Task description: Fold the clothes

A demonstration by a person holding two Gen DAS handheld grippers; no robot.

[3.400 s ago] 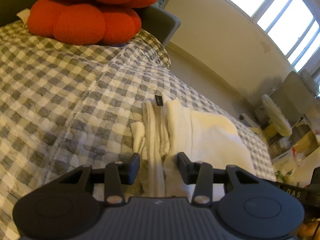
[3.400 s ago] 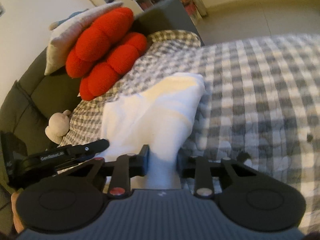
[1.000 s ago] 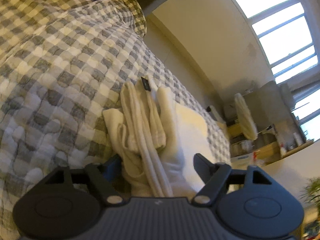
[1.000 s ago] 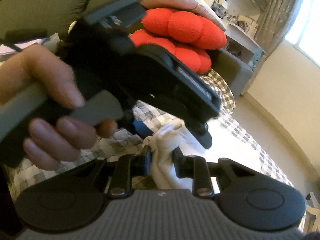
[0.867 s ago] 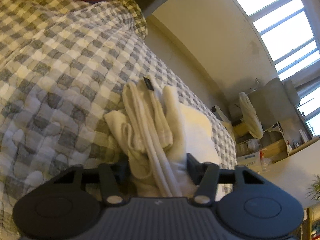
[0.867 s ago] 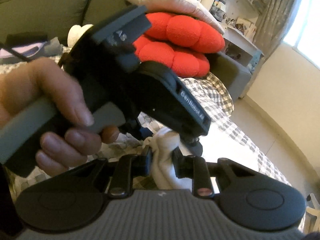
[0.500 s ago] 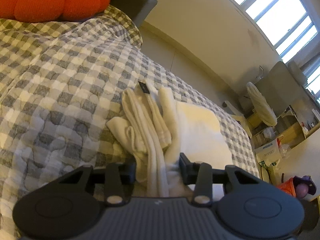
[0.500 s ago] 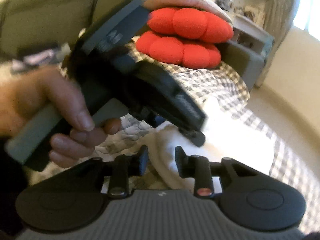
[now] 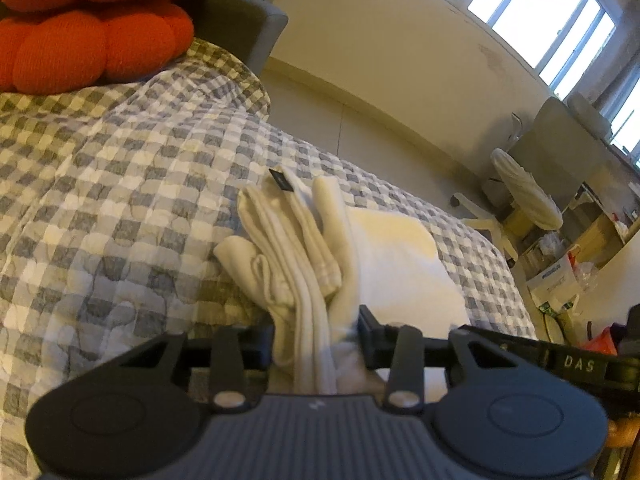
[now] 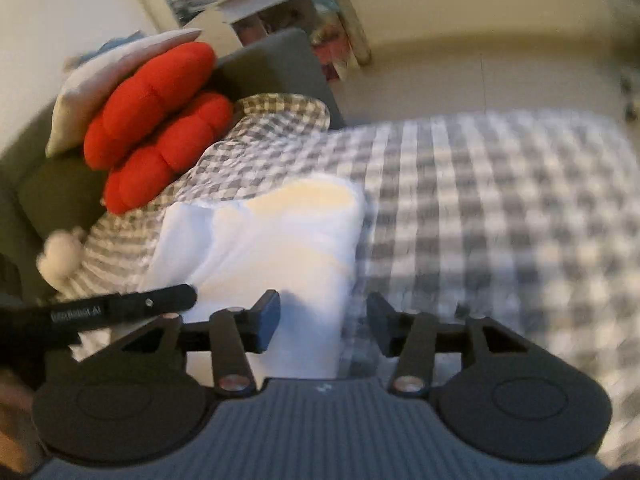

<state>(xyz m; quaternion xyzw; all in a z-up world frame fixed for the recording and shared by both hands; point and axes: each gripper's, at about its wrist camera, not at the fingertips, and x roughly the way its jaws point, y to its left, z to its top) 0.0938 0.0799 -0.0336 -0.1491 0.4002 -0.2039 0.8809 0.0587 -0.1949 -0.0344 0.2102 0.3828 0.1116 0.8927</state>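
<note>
A folded white garment [image 9: 392,264] lies on the checked quilt [image 9: 120,184], its cream ribbed edge [image 9: 288,240] bunched toward me. My left gripper [image 9: 316,340] is shut on that bunched edge, a pad on each side. In the right wrist view the same garment [image 10: 272,240] is a flat white rectangle. My right gripper [image 10: 324,322] sits at its near corner with its jaws opening. Cloth lies between the fingers, but the pads do not press on it. A black bar of the left gripper [image 10: 120,308] crosses the lower left.
Red knotted cushions [image 9: 88,36] and a grey sofa arm [image 9: 240,20] stand at the quilt's far end, with a pale pillow [image 10: 120,64] and a small plush toy [image 10: 60,256]. Beyond the bed are bare floor, a swivel chair [image 9: 524,196] and boxes [image 9: 560,276].
The left jaws closed onto the bunched edge and stayed there. The right gripper let go of the cloth, rolled and swung from beside the left hand to the garment's other side, jaws widening.
</note>
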